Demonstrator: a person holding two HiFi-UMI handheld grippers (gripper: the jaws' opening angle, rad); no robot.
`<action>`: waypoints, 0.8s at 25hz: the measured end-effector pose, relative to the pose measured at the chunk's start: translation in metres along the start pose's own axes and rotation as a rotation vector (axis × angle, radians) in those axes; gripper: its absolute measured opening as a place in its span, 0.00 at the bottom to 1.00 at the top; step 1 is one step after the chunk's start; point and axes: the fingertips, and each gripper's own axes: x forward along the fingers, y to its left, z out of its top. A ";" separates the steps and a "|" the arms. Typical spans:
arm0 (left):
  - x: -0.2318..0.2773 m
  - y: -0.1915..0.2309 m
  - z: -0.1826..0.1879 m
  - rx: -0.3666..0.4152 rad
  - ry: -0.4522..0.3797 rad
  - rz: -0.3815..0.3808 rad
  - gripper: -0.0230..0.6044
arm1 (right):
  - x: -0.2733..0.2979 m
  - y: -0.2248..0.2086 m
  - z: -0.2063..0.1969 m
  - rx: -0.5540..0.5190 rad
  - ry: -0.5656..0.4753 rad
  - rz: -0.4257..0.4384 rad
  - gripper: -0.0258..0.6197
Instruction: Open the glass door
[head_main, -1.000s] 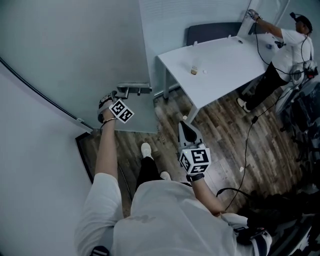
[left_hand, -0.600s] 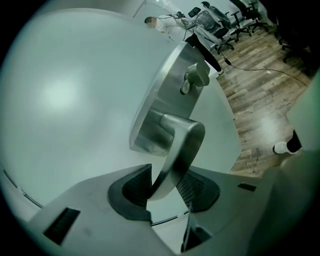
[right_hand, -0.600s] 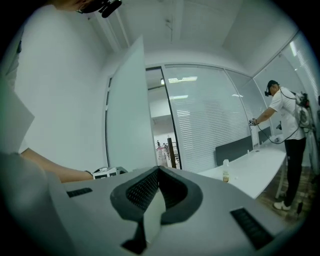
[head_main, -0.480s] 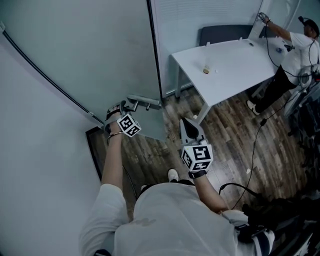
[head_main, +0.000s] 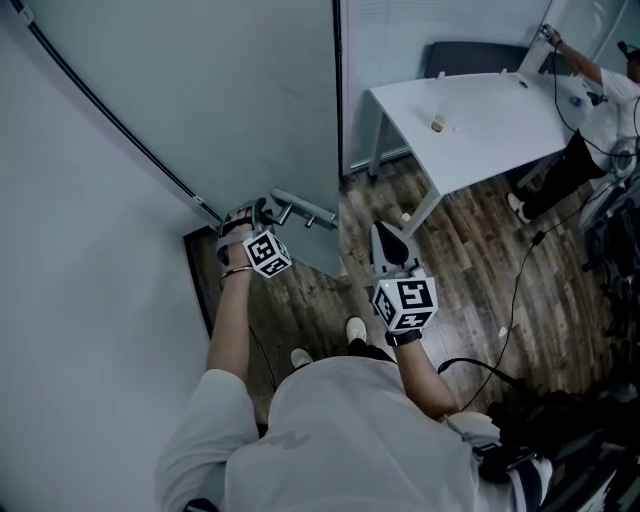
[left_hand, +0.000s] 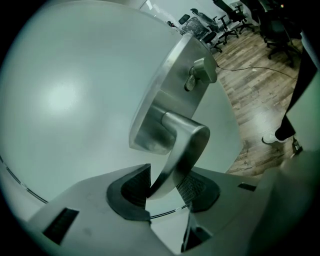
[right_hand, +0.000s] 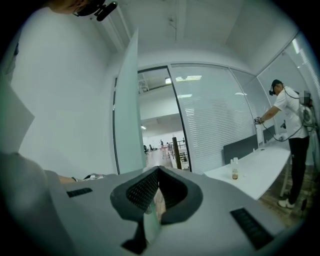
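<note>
The frosted glass door (head_main: 250, 110) stands ajar, its free edge running down the middle of the head view. My left gripper (head_main: 256, 216) is shut on the door's metal lever handle (head_main: 300, 208). In the left gripper view the lever (left_hand: 182, 150) passes between both pads, below the steel plate (left_hand: 165, 90) and the lock cylinder (left_hand: 200, 75). My right gripper (head_main: 384, 236) hangs shut and empty right of the door edge, over the wood floor. In the right gripper view the door's edge (right_hand: 129, 110) rises left of the right gripper (right_hand: 158, 172).
A white wall (head_main: 80, 300) fills the left. A white table (head_main: 500, 130) with a small bottle (head_main: 438, 124) stands at the back right, a dark chair (head_main: 470, 58) behind it. A person (head_main: 590, 130) works at its far end. Cables (head_main: 520, 290) trail over the floor.
The door has swung further, its handle and edge shifting right and down in the head view. Both grippers moved right with it; the left one kept its grip on the handle.
</note>
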 end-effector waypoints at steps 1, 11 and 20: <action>-0.006 -0.002 -0.005 0.008 -0.002 -0.005 0.26 | 0.000 0.005 0.002 -0.004 -0.004 0.008 0.04; -0.055 -0.031 -0.058 0.056 0.014 0.011 0.26 | 0.010 0.053 0.004 -0.035 -0.009 0.080 0.04; -0.095 -0.042 -0.101 0.079 0.026 0.033 0.26 | 0.019 0.106 0.005 -0.058 -0.006 0.195 0.04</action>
